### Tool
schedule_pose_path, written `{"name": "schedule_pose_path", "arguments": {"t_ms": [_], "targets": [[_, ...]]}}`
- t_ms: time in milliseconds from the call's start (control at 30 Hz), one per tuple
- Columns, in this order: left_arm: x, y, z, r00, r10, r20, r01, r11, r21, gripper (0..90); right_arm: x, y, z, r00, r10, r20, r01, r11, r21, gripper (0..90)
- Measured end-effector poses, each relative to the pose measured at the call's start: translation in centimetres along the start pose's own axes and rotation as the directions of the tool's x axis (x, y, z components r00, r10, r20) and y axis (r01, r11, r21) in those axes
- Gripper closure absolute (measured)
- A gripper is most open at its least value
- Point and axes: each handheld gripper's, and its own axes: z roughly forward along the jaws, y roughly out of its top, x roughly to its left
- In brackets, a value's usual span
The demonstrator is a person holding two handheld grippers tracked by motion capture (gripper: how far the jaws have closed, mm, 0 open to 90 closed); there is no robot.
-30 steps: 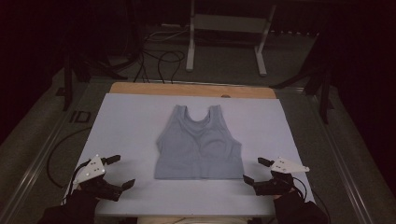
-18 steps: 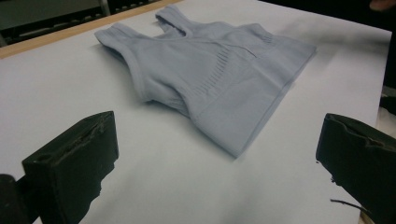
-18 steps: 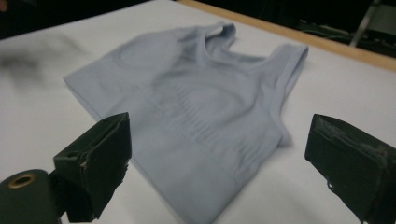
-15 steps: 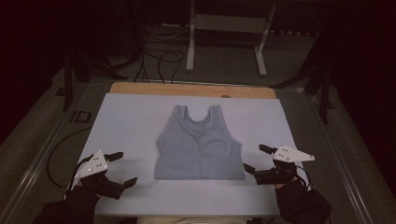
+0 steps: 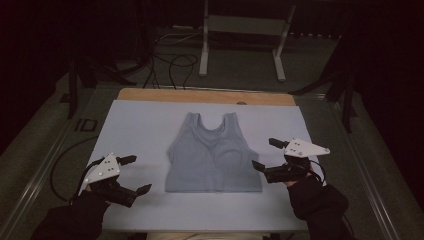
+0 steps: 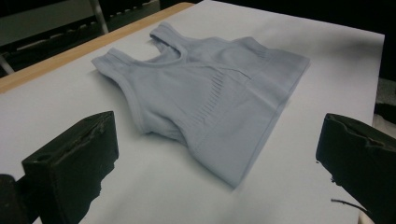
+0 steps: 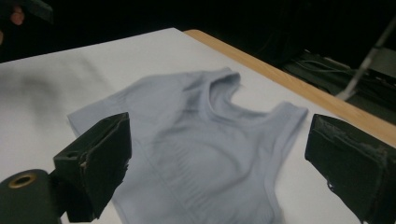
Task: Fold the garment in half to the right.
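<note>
the grey tank top [image 5: 214, 156] lies flat and unfolded in the middle of the frame, so the folding work is not yet begun. the left gripper [image 5: 134, 174] at lower left and the right gripper [image 5: 264, 154] at its right edge both have jaws spread wide, holding nothing.

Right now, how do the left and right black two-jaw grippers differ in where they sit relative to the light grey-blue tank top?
The left gripper sits off the light grey-blue tank top, with a strip of bare white table cover between them; the right gripper sits close beside the top's side edge. The left gripper is level with the hem, the right gripper higher up the side. Both are open and hold nothing.
</note>
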Motion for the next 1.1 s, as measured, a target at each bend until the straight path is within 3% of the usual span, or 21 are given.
{"name": "schedule_pose_path", "arguments": {"t_ms": [267,533,667,1100], "targets": [[-0.2,1.0,0.8,0.9996,0.017,0.024,-0.018,0.9995,0.024,0.0,-0.1,1.8,3.1,0.9994,-0.032,-0.011,0.032,0.999,0.006,7.3],[-0.3,1.8,1.8,0.9984,0.019,0.053,-0.023,0.9978,0.062,0.0,-0.5,3.3,5.9,0.9991,-0.030,-0.028,0.031,0.999,0.017,7.3],[-0.6,2.0,2.7,0.9989,0.033,0.033,-0.036,0.9950,0.094,0.1,-0.5,4.0,7.5,0.9982,-0.044,-0.040,0.045,0.998,0.034,7.4],[-1.3,2.7,5.0,0.9917,0.070,0.108,-0.086,0.9838,0.157,0.1,-1.2,6.1,12.9,0.9978,-0.043,-0.050,0.047,0.996,0.075,8.1]]}}
